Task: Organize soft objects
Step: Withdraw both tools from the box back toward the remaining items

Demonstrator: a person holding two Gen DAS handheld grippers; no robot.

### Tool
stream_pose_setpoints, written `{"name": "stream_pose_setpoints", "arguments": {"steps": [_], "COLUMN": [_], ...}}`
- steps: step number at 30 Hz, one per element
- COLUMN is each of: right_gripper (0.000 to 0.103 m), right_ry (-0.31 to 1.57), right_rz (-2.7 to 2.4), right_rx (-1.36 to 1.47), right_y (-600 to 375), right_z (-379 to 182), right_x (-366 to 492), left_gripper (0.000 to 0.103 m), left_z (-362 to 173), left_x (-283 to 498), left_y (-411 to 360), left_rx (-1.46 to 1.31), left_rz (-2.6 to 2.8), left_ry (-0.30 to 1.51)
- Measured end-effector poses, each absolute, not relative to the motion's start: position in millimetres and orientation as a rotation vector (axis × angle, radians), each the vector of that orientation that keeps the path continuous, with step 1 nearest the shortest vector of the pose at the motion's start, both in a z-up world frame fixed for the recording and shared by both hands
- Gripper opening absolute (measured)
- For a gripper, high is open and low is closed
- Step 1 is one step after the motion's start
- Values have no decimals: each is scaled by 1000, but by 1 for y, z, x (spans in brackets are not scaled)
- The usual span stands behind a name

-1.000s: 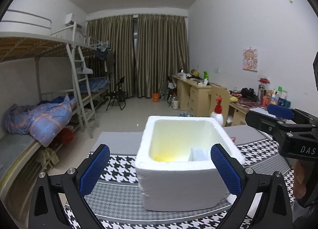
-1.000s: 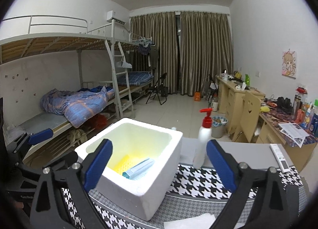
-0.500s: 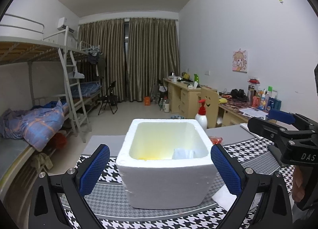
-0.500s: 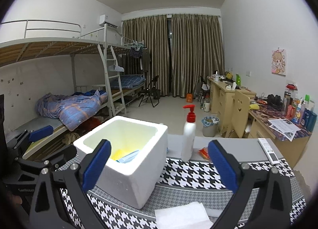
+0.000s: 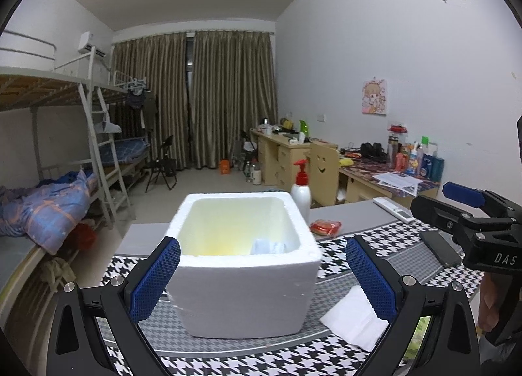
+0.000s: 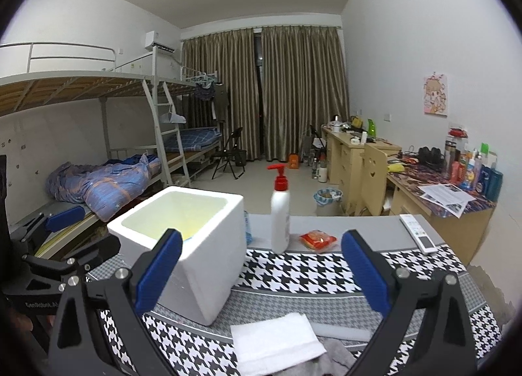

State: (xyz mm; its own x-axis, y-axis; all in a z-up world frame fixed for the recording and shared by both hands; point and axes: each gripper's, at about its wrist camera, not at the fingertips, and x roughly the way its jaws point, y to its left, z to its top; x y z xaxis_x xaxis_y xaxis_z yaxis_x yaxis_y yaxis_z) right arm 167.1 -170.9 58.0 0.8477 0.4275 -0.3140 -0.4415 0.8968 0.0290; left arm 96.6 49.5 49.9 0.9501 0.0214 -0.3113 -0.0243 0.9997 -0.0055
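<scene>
1. Soft objects sitting partly sorted: pale blue pack (image 5: 268,246) already lying inside foam box (image 5: 241,294) on counter (image 6: 326,281).
2. Folded white cloth (image 6: 277,338) and grey fabric (image 6: 336,359) waiting outside, just beside the box.
3. Left gripper (image 5: 261,278) and right gripper (image 6: 259,270) hovering spread wide, grasping nothing.

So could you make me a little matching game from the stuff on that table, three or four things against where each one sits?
Things:
1. pump bottle
2. red packet
3. remote control
4. folded white cloth

Places:
A. nearest the right tool
B. far right edge of the table
C. just beyond the foam box
D. between the bottle and the remote

Pairs: 1-C, 2-D, 3-B, 4-A
</scene>
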Motion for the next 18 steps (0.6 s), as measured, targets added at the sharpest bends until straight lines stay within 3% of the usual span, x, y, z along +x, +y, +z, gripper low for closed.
{"name": "stream_pose_setpoints", "arguments": {"steps": [18], "right_gripper": [100], "right_ry": [344], "right_rz": [369], "right_rx": [-7], "right_y": [-215], "right_z": [42], "right_x": [155], "left_gripper": [102], "left_z": [35], "left_x": [101], "left_y": [19], "left_rx": [-18], "left_rz": [-77], "left_ry": [354]}}
